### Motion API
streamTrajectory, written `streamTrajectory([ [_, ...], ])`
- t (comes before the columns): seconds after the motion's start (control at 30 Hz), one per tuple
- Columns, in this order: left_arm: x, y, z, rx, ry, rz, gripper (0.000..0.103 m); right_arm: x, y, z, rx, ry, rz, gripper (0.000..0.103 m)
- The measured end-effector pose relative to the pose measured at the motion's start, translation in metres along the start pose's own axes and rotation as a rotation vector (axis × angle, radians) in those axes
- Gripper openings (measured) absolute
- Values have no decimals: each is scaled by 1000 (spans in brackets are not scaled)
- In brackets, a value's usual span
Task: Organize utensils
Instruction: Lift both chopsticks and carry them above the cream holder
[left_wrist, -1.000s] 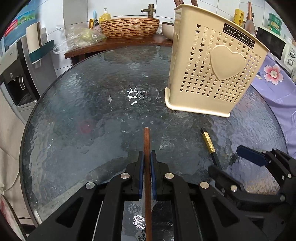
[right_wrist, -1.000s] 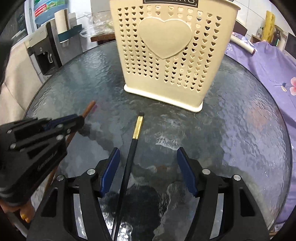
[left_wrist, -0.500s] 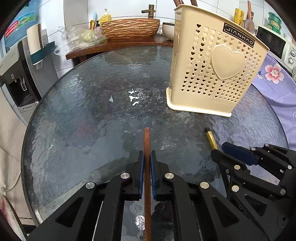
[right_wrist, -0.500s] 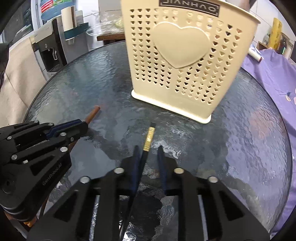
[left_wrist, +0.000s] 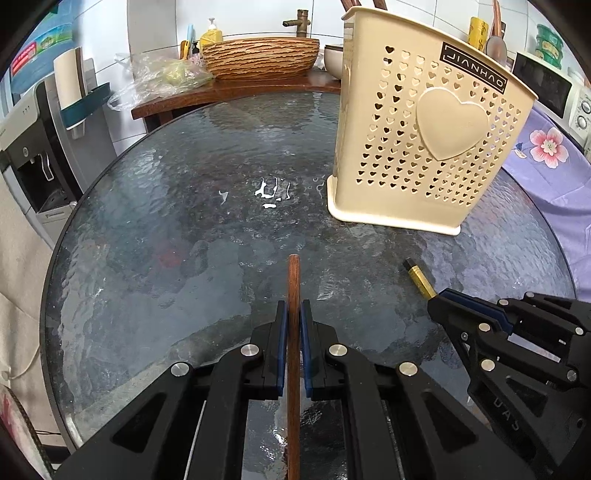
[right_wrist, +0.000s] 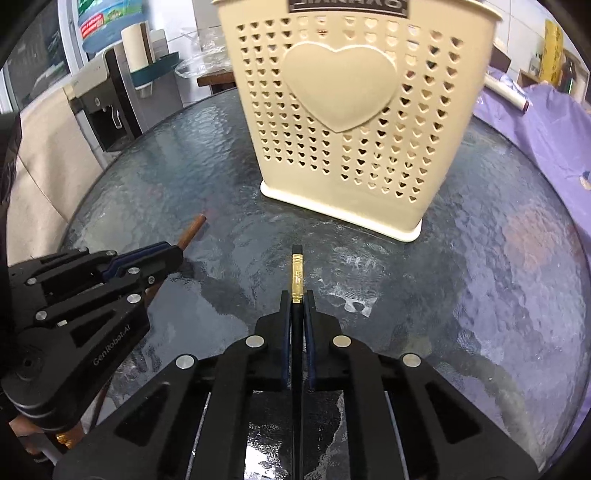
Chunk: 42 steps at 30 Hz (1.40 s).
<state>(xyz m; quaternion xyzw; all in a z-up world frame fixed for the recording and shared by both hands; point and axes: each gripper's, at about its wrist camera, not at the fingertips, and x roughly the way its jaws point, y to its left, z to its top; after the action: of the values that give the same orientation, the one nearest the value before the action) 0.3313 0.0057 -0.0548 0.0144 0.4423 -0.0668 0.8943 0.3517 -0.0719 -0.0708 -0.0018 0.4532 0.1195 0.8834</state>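
Observation:
My left gripper (left_wrist: 293, 312) is shut on a brown wooden chopstick (left_wrist: 294, 280) that points forward over the round glass table (left_wrist: 184, 229). My right gripper (right_wrist: 296, 301) is shut on a black chopstick with a gold band (right_wrist: 297, 277); its gold end also shows in the left wrist view (left_wrist: 419, 280), beside the right gripper (left_wrist: 439, 301). The left gripper (right_wrist: 173, 254) and the brown chopstick's tip (right_wrist: 192, 230) show at the left of the right wrist view. A cream utensil holder with heart holes (left_wrist: 424, 147) (right_wrist: 351, 122) stands upright ahead of both grippers, with wooden handles sticking out of its top.
A wooden side table (left_wrist: 236, 88) with a woven basket (left_wrist: 260, 57) and plastic bags stands beyond the glass table. A water dispenser (left_wrist: 33, 147) is at the left. Purple flowered cloth (left_wrist: 546, 155) and a microwave (left_wrist: 554, 92) are at the right.
My right gripper has closed on the black chopstick, which lay on the glass between open jaws a second ago. The left gripper keeps its hold on the brown chopstick.

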Motion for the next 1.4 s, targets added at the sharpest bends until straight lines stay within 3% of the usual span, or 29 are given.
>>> streamTrajectory([
  [0.23,-7,-1,4,-20,-22,-26,7,-17,-18,-2,45,-39,80,8],
  [0.5,-45,-5,16,-24,-96,-100,7,-56,-49,0,114,-82,205,8],
  [0.77,-75,-17,24,-10,-149,-151,7,-91,-58,6,118,-152,271,8],
  [1.4,-147,-44,32,52,-300,-205,7,-171,-58,15,49,-309,305,7],
])
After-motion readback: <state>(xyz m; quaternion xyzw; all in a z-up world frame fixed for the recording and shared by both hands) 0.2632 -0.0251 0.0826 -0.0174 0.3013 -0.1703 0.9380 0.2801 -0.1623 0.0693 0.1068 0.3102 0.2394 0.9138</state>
